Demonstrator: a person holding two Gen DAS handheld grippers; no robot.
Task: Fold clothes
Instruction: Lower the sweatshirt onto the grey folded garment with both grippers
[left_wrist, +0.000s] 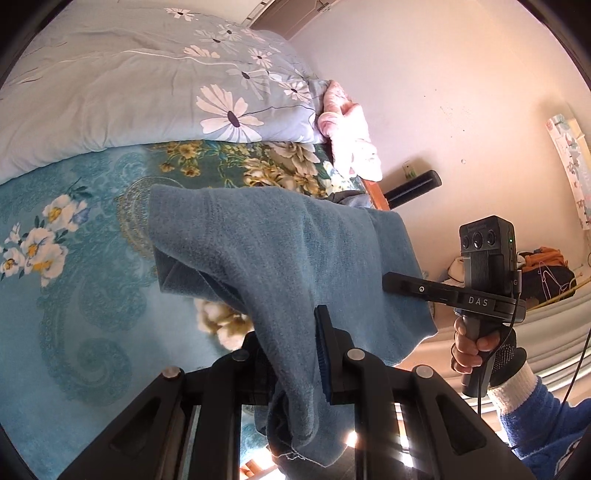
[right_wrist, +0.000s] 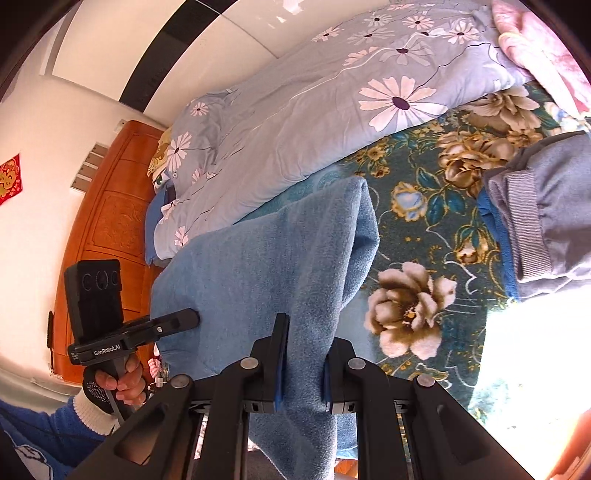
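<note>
Left wrist view: blue garment (left_wrist: 280, 251) clamped in left claw (left_wrist: 295, 354).

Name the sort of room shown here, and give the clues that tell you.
Most likely a bedroom: a daisy-print quilt lies on a floral bedspread, with a carved wooden headboard against the wall.

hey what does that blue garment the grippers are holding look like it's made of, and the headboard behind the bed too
The blue fuzzy garment, pinched in both the left gripper and the right gripper, looks like soft knit or fleece: matte, napped surface, limp drape. The orange-brown carved headboard looks like varnished wood: glossy sheen, raised panel carving, though a veneer can't be ruled out.
</note>
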